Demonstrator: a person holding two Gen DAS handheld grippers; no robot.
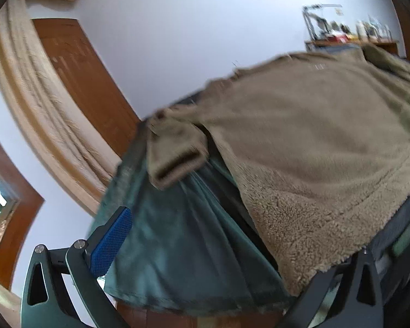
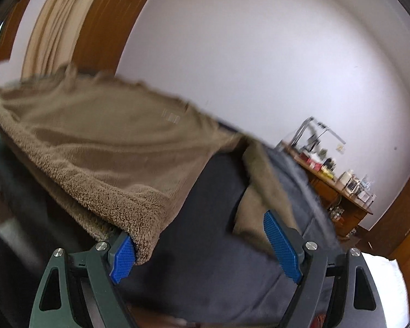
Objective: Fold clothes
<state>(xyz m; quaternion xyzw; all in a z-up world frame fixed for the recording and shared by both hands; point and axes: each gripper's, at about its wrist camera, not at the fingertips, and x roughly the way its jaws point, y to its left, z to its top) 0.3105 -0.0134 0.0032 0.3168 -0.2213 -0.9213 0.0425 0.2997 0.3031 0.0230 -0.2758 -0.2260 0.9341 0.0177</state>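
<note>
The right gripper (image 2: 205,248) is seen spread wide, its left pad (image 2: 123,257) brushed by the hem of a tan fleece (image 2: 95,142) draped over dark cloth (image 2: 205,259). The left gripper (image 1: 232,254) is also held wide, the fleece (image 1: 314,150) and a green cloth (image 1: 172,240) lying between its fingers. A white wall (image 2: 259,54), wooden door (image 1: 82,76) and cluttered counter (image 2: 339,191) are seen behind.

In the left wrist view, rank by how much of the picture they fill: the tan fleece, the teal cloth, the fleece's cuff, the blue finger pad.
1. Tan fleece, easily the largest.
2. Teal cloth, partly hidden under the fleece.
3 and 4. Cuff and blue finger pad look about alike; the pad sits much nearer the camera, so I won't rank them.
</note>
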